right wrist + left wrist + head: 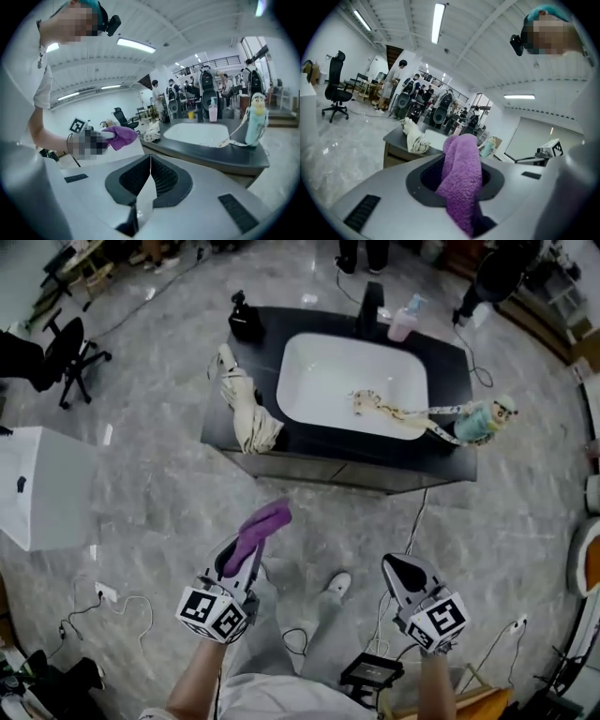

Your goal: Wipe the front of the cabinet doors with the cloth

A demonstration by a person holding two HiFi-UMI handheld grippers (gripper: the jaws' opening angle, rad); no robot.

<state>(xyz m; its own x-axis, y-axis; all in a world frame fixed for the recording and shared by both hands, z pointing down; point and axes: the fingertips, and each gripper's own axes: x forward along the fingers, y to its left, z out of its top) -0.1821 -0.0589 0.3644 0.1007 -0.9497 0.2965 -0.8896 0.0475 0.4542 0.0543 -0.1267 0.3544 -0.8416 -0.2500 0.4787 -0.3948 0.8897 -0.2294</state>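
Note:
A purple cloth (257, 531) sticks out of my left gripper (234, 559), whose jaws are shut on it; in the left gripper view the cloth (461, 180) fills the gap between the jaws. My right gripper (405, 573) is shut with nothing in it, its pads (157, 176) pressed together. Ahead stands the dark vanity cabinet (328, 465) with a white sink basin (352, 381); its front doors (323, 470) face me, about a step beyond both grippers. From the right gripper view the cabinet (211, 157) lies ahead to the right, and the cloth (119, 136) shows at the left.
A cream towel (246, 409) hangs over the cabinet's left edge. A faucet (368, 307), pink bottle (405, 319), teal bottle (483, 420) and a tape measure (398, 412) are on top. Cables (403, 540) run across the marble floor. A white box (42, 486) stands left. My shoe (337, 585) is below.

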